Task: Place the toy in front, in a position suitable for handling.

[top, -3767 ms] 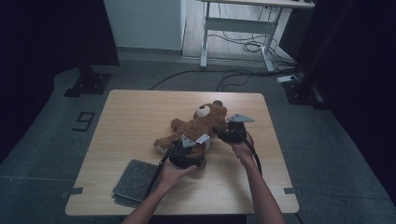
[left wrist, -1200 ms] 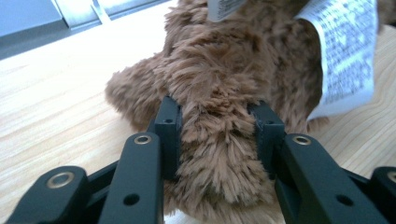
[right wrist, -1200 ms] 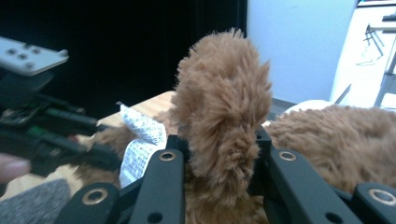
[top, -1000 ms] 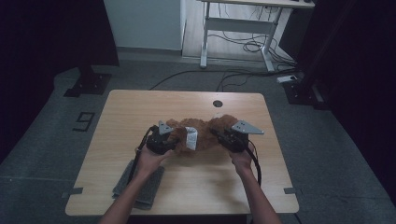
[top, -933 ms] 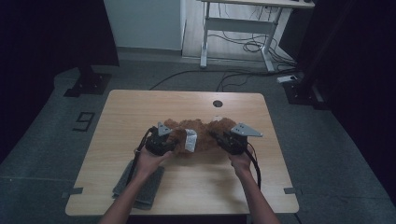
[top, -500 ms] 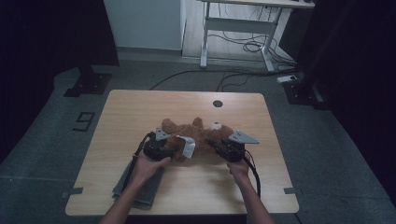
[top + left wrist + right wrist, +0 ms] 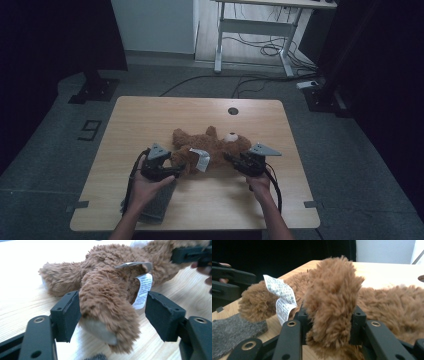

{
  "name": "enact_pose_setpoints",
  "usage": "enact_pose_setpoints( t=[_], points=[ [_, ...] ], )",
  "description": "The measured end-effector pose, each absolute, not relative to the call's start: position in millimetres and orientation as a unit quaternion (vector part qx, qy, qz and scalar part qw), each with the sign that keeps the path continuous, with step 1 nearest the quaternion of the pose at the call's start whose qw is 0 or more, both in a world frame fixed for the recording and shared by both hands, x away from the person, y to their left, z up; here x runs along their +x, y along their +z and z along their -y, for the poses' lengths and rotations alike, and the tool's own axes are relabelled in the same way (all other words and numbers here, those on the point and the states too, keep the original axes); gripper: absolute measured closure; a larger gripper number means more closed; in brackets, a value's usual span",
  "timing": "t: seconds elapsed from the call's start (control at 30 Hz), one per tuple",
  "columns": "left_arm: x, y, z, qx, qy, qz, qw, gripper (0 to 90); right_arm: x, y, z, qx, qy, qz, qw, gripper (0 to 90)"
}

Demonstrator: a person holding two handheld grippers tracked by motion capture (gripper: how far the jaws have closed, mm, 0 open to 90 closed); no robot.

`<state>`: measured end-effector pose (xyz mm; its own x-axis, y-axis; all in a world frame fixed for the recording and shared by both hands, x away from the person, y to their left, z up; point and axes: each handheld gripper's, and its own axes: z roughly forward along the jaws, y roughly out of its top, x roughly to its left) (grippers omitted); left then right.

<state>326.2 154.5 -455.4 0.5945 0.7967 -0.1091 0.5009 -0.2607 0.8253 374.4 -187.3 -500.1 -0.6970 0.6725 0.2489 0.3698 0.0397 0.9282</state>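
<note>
I see the bear now lying nearer me, turned crosswise. My left gripper has just been opening around its leg; my right gripper eases its clamp on a limb.

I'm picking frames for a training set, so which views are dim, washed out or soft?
High view: dim, with dark surroundings, though the teddy bear on the table reads clearly. Left gripper view: the tabletop is washed out towards the top, and the near paw is slightly soft. Right gripper view: black backdrop, and the care label has unreadable print.
</note>
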Motion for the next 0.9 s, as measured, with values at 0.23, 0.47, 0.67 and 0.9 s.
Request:
enact_pose_setpoints(
  t=[0.23,0.47,0.67,0.9],
  points=[
    [310.0,-465.4,-169.8,0.769,0.191,-0.413,0.449,27.1,372.7,-504.4,189.8,0.373,0.589,-0.705,0.127,62.4],
    [302.0,-477.3,-186.3,0.766,0.196,-0.428,0.438,24.5,369.8,-505.3,189.3,0.371,0.581,-0.712,0.135,61.2],
    [292.4,-480.0,-197.6,0.776,0.19,-0.429,0.421,22.7,367.1,-507.7,190.4,0.368,0.58,-0.714,0.136,60.4],
    [289.8,-491.6,-217.6,0.761,0.186,-0.458,0.421,26.0,366.4,-510.8,191.0,0.366,0.58,-0.715,0.132,59.6]
  ],
)
